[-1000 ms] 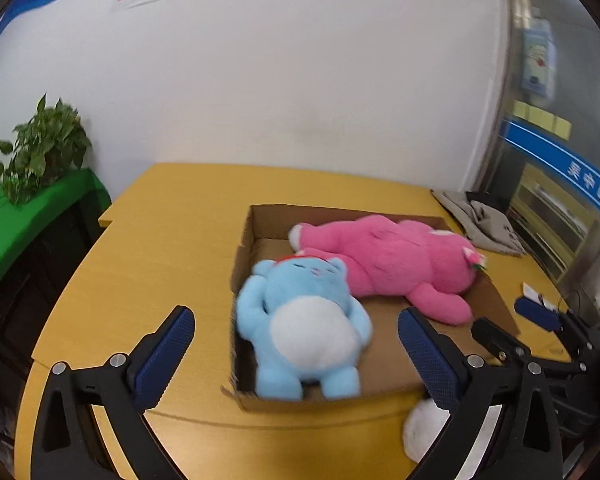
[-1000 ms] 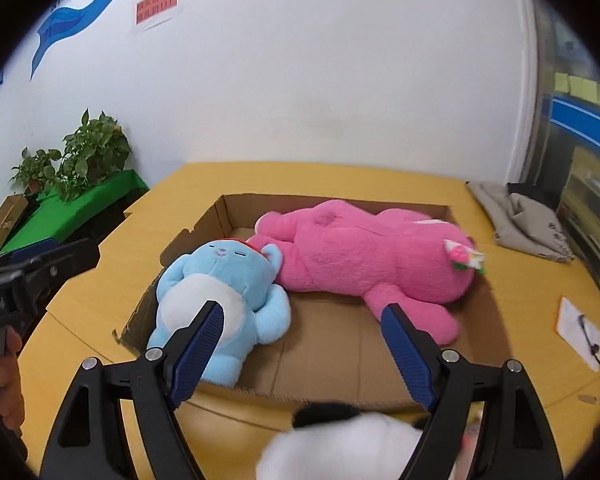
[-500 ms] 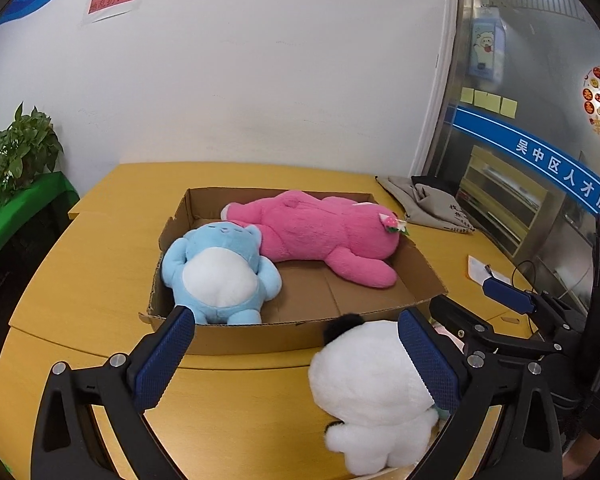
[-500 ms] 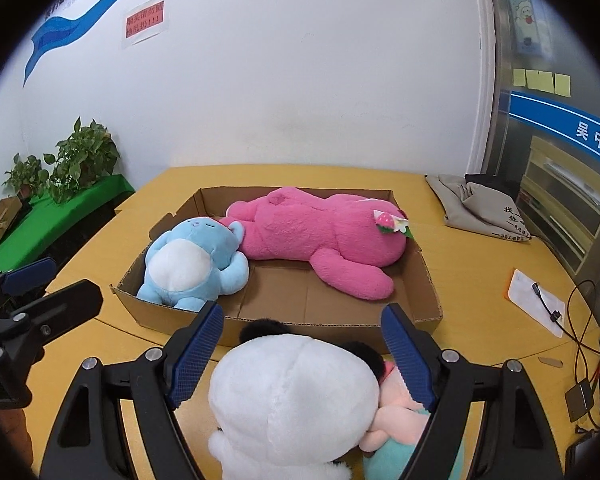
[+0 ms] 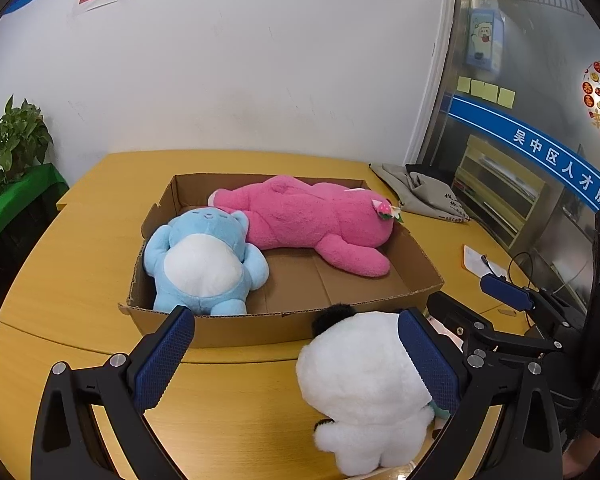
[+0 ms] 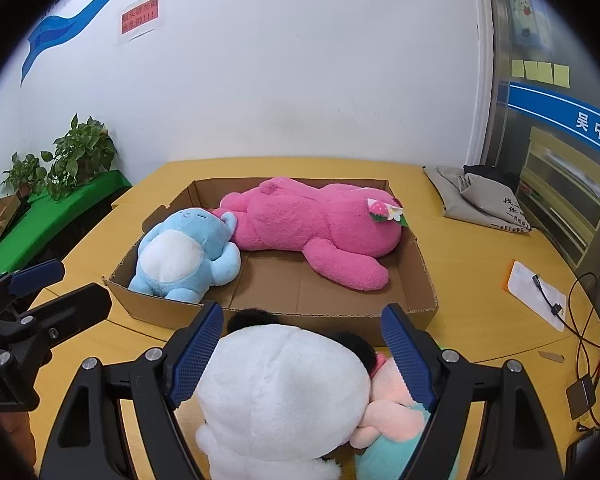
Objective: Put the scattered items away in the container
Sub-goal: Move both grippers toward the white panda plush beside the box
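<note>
A shallow cardboard box (image 5: pixel 384 312) sits in the middle of the yellow surface (image 5: pixel 80 272), open side up. Inside it a blue plush (image 5: pixel 202 260) lies on its back at the left end, and a long pink plush (image 5: pixel 312 220) stretches along the far wall, a small strawberry tag on its head, its near arm touching the blue one's shoulder.

Outside the box, just in front of its near wall, a white plush (image 6: pixel 284 396) with black ears lies on the surface. The right gripper (image 6: pixel 302 354) hangs right over it, jaws spread wide on either side of the white head, and neither blue pad visibly presses into the fur (so nothing is clamped). Tucked against the white plush's right side is a smaller pink and teal plush (image 6: pixel 392 412), partly behind the right-hand finger; what kind of toy it is I can't make out from here.

The left gripper (image 5: pixel 296 354) is parted too, empty. In its view the white plush (image 5: pixel 364 396) sits low and to the right, against the inner face of the right-hand finger rather than centred between the two, though whether it truly touches is hard to say. The box's near wall lies straight ahead of that gripper.

A grey cloth bag (image 6: pixel 480 204) rests on the far right of the surface, well apart from the box.
</note>
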A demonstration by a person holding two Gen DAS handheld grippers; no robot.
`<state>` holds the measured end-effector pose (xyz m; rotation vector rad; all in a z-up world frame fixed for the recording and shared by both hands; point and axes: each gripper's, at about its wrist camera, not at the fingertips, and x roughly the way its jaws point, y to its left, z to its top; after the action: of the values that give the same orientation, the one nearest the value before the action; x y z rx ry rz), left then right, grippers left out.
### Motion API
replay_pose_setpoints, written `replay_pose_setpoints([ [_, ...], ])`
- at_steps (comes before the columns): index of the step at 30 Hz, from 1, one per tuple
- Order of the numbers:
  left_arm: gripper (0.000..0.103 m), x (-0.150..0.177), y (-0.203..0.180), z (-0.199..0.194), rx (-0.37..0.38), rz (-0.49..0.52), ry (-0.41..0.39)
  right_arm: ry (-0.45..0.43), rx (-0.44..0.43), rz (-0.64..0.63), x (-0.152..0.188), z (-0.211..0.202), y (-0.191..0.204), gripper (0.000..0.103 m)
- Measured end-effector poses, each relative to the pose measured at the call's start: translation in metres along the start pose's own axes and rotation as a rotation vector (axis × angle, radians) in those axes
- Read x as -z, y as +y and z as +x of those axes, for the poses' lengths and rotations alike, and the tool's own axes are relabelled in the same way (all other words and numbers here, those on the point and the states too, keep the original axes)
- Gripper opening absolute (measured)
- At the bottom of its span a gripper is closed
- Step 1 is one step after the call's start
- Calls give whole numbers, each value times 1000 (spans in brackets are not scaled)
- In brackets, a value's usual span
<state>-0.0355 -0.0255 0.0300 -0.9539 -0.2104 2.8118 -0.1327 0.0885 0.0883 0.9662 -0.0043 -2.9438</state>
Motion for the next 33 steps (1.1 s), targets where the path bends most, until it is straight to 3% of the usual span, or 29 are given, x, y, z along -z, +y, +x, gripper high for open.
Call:
replay_pose_setpoints([
  [21, 103, 6, -19, 16, 25, 34, 40, 16, 8, 36, 7, 6, -23, 81],
  [33, 103, 18, -14, 44, 50, 25, 128, 52, -1, 25, 22, 21, -35, 81],
])
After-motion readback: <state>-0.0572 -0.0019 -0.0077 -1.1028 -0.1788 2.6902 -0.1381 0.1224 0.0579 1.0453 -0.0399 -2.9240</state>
